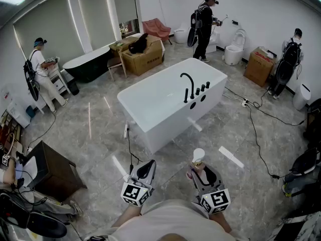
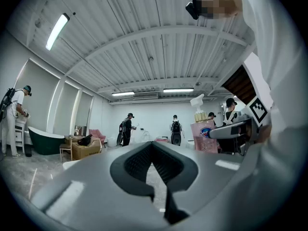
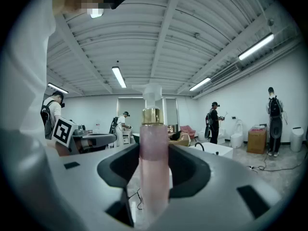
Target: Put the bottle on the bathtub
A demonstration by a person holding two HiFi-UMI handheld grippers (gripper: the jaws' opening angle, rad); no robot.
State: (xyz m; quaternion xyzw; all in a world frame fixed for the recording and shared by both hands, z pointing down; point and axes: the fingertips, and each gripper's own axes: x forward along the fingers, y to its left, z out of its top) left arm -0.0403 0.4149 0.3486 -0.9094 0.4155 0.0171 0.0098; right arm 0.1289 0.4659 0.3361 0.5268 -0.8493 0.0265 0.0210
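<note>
A pink bottle (image 1: 198, 159) with a gold collar and white pump top stands upright between the fingers of my right gripper (image 1: 199, 170), which is shut on it low at the front right. In the right gripper view the bottle (image 3: 155, 162) fills the middle, with the dark pads (image 3: 192, 170) against its sides. The white bathtub (image 1: 165, 129) with a black faucet (image 1: 188, 87) stands ahead on the floor, apart from both grippers. My left gripper (image 1: 145, 170) hangs beside the right one, shut and with nothing in it. From the left gripper view the bottle (image 2: 204, 134) shows at right.
A black bathtub (image 1: 90, 64) and cardboard boxes (image 1: 143, 54) stand at the back left. A dark wooden cabinet (image 1: 52, 169) is at my left. Cables (image 1: 256, 134) run over the floor to the right. Several people stand around the room's edges, near toilets (image 1: 234, 49).
</note>
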